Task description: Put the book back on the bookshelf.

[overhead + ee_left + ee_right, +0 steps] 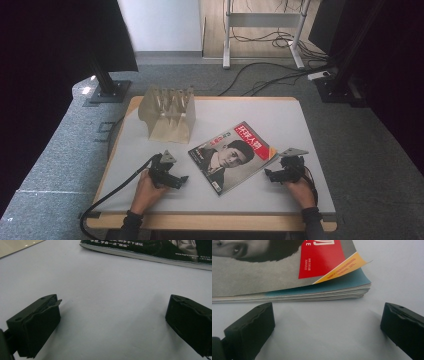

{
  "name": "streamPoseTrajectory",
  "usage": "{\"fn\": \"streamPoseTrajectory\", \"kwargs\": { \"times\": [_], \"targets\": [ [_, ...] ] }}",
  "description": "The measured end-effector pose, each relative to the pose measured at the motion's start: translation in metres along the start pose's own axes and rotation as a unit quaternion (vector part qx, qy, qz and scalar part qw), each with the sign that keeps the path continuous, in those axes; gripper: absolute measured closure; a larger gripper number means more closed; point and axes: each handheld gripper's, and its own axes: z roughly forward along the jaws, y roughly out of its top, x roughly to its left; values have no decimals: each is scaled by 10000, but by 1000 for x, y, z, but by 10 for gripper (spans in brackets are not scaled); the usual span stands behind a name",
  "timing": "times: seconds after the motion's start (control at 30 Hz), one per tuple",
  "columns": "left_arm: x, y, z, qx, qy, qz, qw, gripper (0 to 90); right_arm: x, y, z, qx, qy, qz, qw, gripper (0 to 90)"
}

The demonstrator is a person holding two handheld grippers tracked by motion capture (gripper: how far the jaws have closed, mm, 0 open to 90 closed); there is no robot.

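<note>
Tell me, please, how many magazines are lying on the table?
1: the magazine lies flat at the table's middle, between the left tool and right tool. Nothing seems hidden.

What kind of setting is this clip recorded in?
Probably a lab or recording studio, not a home: black stand bases flank a small table, loose cables cross the grey carpet, and a person holds the left gripper and right gripper.

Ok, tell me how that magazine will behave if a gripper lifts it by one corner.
The magazine is a thin stack of glossy pages, so it would probably sag and fan open. Its top cover already curls up at the corner in front of the right gripper, so a pinch there may catch only the cover. It lies flat on the table, so it should slide rather than tip.
</note>
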Motion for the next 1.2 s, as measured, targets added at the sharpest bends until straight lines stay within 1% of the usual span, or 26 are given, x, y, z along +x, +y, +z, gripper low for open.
{"fn": "streamPoseTrajectory", "kwargs": {
  "times": [0.47,0.57,0.63,0.7,0.73,0.83,0.9,0.97,1.07,1.13,1.2],
  "targets": [
    [1,1,0,23,-12,-15,10000,0,1,1,0,22,-37,36,10000,0],
    [1,3,-1,94,-51,-19,9999,0,1,1,0,40,-43,41,10000,0],
    [2,6,-1,174,-134,7,9998,0,1,2,-1,70,-50,31,10000,0],
    [2,9,-2,154,-267,-12,9995,0,2,3,-2,103,-57,24,9999,0],
    [2,11,-2,139,-296,1,9995,0,2,3,-2,128,-37,24,9999,0],
    [1,19,-2,142,-278,112,9995,0,2,5,-5,119,-36,2,9999,0],
    [1,25,-3,133,-252,186,9994,0,2,7,-8,65,6,-4,10000,0],
    [3,31,-4,120,-278,238,9993,0,2,10,-13,-17,83,-57,9999,0],
    [5,42,-6,142,-223,320,9991,0,2,15,-18,-134,165,-93,9997,0],
    [7,49,-7,110,-292,322,9990,0,2,18,-20,-193,196,-94,9996,0],
    [9,57,-7,104,-289,379,9988,0,3,22,-21,-209,185,-117,9995,0]
  ]
}}
